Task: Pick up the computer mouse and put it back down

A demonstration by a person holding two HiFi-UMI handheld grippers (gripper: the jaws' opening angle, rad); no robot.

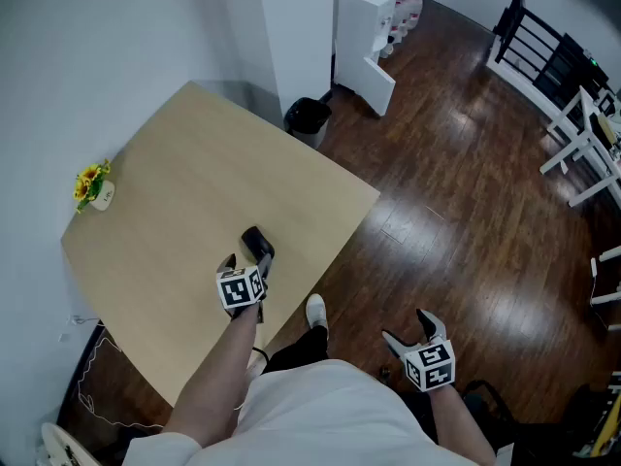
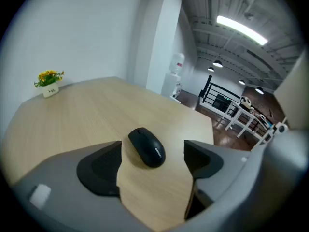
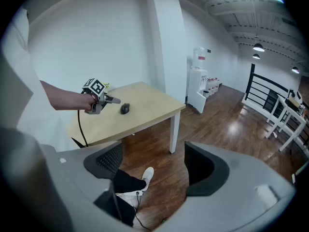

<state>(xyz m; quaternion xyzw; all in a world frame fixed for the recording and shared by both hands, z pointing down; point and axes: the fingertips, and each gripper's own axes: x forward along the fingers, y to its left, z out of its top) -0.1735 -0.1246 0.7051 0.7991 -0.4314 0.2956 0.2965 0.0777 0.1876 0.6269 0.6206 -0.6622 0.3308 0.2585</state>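
Note:
A black computer mouse (image 1: 256,244) lies on the light wooden table (image 1: 184,173), near its front right edge. My left gripper (image 1: 247,263) hovers just behind it, tilted down, jaws open. In the left gripper view the mouse (image 2: 146,147) sits on the tabletop between and slightly ahead of the two black pads (image 2: 104,166), which stand apart from it. My right gripper (image 1: 406,326) hangs open off the table, over the dark wood floor, with nothing between its jaws. From the right gripper (image 3: 152,166) view the mouse (image 3: 125,108) and the left gripper (image 3: 104,99) show far off on the table.
A small pot of yellow flowers (image 1: 94,189) stands at the table's far left edge. A black bin (image 1: 309,119) sits beyond the table's far corner, beside a white cabinet (image 1: 374,37). The person's white shoe (image 1: 316,311) rests on the floor by the table's right edge.

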